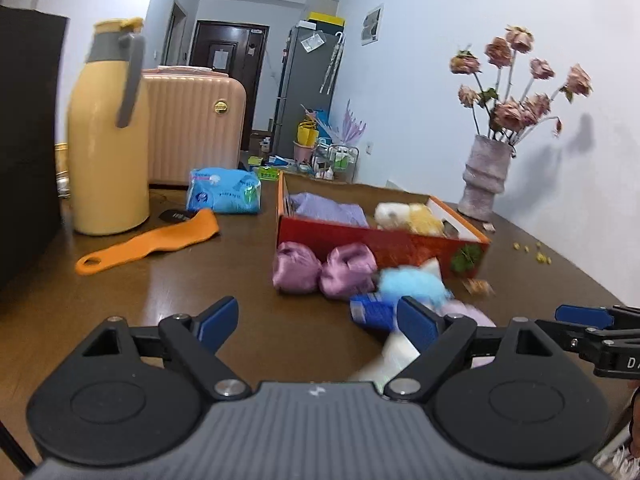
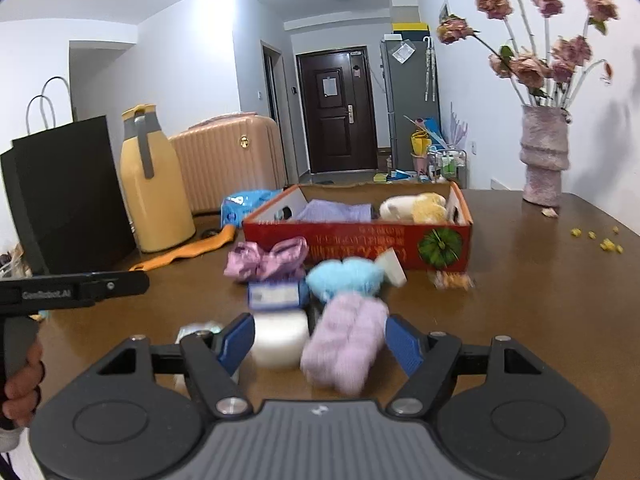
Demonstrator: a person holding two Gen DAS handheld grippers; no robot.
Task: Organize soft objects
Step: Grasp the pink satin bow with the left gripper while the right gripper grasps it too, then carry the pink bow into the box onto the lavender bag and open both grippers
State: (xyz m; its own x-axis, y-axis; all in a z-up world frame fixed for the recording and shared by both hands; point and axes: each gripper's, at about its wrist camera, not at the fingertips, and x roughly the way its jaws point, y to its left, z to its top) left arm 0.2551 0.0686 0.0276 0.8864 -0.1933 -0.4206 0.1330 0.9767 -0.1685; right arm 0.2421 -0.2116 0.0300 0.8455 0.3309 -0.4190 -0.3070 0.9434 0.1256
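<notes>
A red cardboard box (image 2: 360, 242) (image 1: 400, 246) on the brown table holds a lilac cloth (image 2: 334, 212) and white and yellow plush toys (image 2: 416, 208). In front of it lie a shiny purple bow (image 2: 266, 260) (image 1: 324, 268), a fluffy blue toy (image 2: 344, 276) (image 1: 412, 282), a blue tissue pack (image 2: 274, 294) and a white roll (image 2: 278, 338). My right gripper (image 2: 320, 342) is open, its jaws wide around a fluffy lilac toy (image 2: 344, 340) and the roll. My left gripper (image 1: 320, 320) is open and empty, left of the pile.
A yellow thermos (image 1: 106, 132), an orange strap (image 1: 152, 244), a blue wipes pack (image 1: 224, 192) and a black bag (image 2: 68, 196) stand at the left. A vase of dried roses (image 2: 544, 156) stands at the right. A pink suitcase (image 1: 192, 124) is behind the table.
</notes>
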